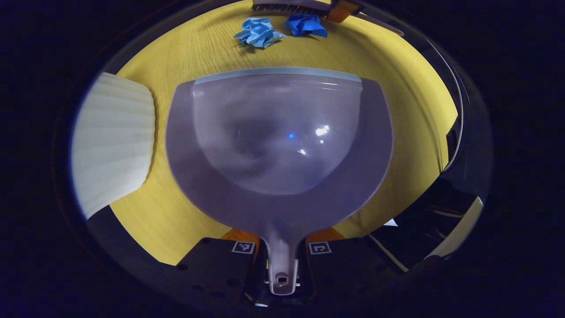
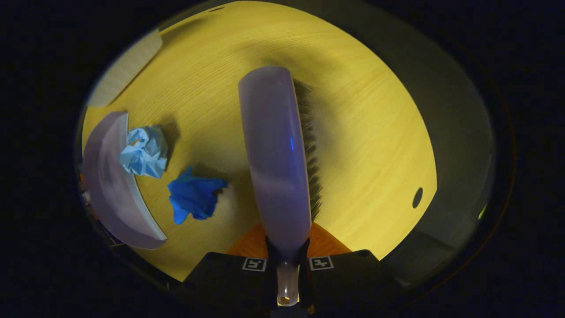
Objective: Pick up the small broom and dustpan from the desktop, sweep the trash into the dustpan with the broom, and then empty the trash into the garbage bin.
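In the left gripper view the left hand-held gripper (image 1: pixel 281 260) is closed on the handle of the dustpan (image 1: pixel 278 145), one finger pressing each side of the stem. The pan is a pale, glossy scoop with a grey lip at its far edge, and it faces forward over the yellow bench (image 1: pixel 397 88). Just beyond that lip lie two crumpled paper wads on the bench: a light blue wad (image 1: pixel 258 32) and, just beside it, a dark blue wad (image 1: pixel 305 24). Behind them the broom (image 1: pixel 291 7) shows at the far edge, bristles down near the bench. A white ribbed bin (image 1: pixel 112 143) sits at the left of the pan, at the bench's edge. In the right gripper view the right hand-held gripper (image 2: pixel 287 265) is clamped on the broom's (image 2: pixel 276 159) handle, both fingers against it; the broom's pale back extends away from the camera with dark bristles along its right side, over the bench (image 2: pixel 375 132). To its left the dark blue wad (image 2: pixel 194 198) lies near the broom, and the light blue wad (image 2: pixel 145 151) lies farther left, touching or nearly touching the lip of the dustpan (image 2: pixel 110 185).
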The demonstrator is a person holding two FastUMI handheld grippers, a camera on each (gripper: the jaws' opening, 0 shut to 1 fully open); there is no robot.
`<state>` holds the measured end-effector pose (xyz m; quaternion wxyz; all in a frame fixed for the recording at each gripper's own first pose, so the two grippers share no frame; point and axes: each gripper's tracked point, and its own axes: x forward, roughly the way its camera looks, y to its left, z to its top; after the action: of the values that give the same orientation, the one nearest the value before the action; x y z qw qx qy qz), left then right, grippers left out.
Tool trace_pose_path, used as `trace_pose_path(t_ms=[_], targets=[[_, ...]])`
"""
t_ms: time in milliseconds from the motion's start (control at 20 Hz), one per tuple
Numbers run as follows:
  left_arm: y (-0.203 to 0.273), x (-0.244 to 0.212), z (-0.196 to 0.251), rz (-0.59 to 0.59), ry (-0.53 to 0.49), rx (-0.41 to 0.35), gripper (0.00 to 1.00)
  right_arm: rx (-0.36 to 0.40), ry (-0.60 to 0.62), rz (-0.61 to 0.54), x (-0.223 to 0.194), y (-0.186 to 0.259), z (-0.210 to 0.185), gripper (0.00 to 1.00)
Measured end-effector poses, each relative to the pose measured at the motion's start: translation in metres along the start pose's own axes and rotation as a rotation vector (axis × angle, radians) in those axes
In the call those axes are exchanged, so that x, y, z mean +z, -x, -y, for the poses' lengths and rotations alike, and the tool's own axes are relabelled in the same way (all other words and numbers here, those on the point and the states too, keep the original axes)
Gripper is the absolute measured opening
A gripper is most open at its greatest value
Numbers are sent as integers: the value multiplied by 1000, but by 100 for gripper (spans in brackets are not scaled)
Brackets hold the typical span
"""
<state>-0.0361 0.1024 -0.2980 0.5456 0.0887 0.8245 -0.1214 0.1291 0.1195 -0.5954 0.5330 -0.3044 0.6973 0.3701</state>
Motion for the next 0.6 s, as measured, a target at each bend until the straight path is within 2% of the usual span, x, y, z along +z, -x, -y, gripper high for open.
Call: trace_pose_path(t_ms=[50, 200, 300, 350, 400, 450, 550, 600], targets=[[1, 0, 0, -6, -1, 1, 28, -51, 83, 17, 7, 4, 2, 20], [1, -1, -1, -21, -12, 7, 28, 44, 246, -31, 1, 20, -35, 20], [-2, -10, -6, -40, -57, 32, 28, 73, 358, -28, 0, 29, -48, 20], [-11, -9, -8, -21, -71, 53, 28, 109, 366, -35, -2, 34, -52, 20], [-2, -7, -6, -21, -84, 59, 28, 189, 328, -50, -7, 41, -63, 15], [-2, -8, -5, -10, -78, 64, 28, 289, 277, -43, -10, 49, -78, 20], [-5, -4, -4, 34, -63, 59, 28, 564, 153, -48, -23, 45, -121, 20], [-5, -5, -5, 40, -62, 67, 29, 621, 145, -44, -29, 43, -136, 20]])
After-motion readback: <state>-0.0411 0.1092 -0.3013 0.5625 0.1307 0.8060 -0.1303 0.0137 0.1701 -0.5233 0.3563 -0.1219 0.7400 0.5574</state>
